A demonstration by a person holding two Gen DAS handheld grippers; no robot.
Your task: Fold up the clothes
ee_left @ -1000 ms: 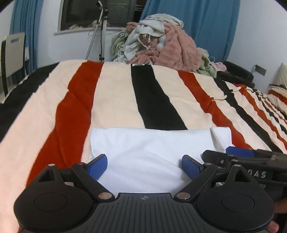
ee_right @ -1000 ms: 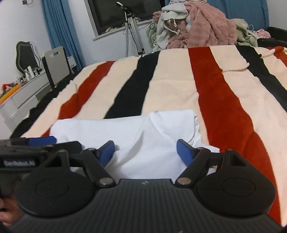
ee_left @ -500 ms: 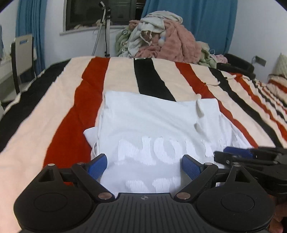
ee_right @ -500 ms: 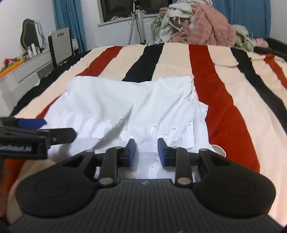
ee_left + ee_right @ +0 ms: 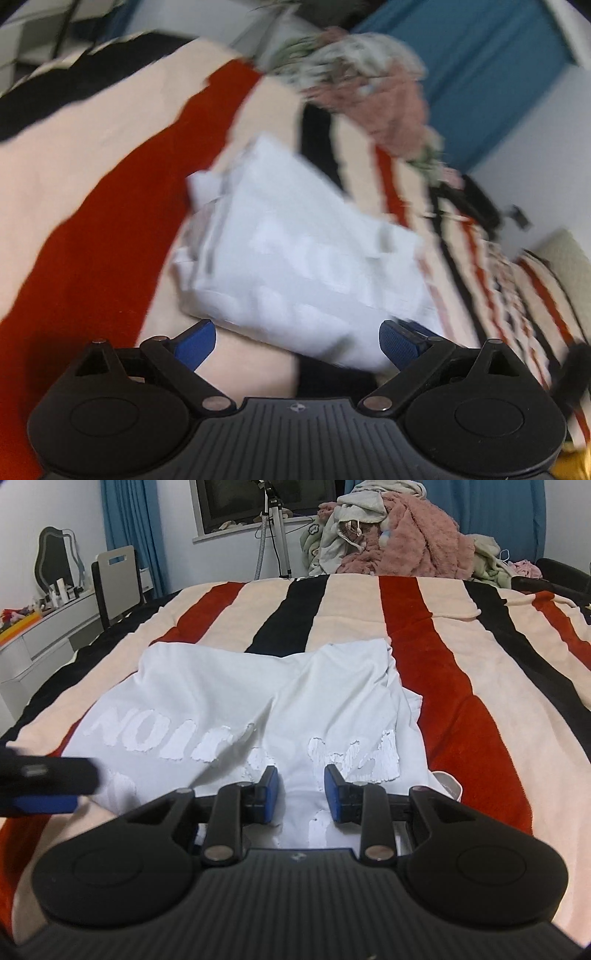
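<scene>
A folded white T-shirt (image 5: 258, 701) with raised white lettering lies on the striped blanket; it also shows, blurred, in the left wrist view (image 5: 303, 258). My right gripper (image 5: 301, 794) sits low over the shirt's near edge, its jaws narrowed with a gap between the blue pads, and the fabric lies under them, not pinched. My left gripper (image 5: 297, 343) is open and empty just short of the shirt's near edge. It appears blurred at the left of the right wrist view (image 5: 44, 786).
The red, black and cream striped blanket (image 5: 461, 720) covers the bed. A pile of clothes (image 5: 391, 542) lies at the far end by a tripod (image 5: 273, 539). A chair (image 5: 114, 579) and a white dresser (image 5: 40, 631) stand to the left.
My left gripper has swung and tilted, blurring its view, and drawn back off the shirt. My right gripper stays low on the shirt with its jaws slightly wider than half a second ago.
</scene>
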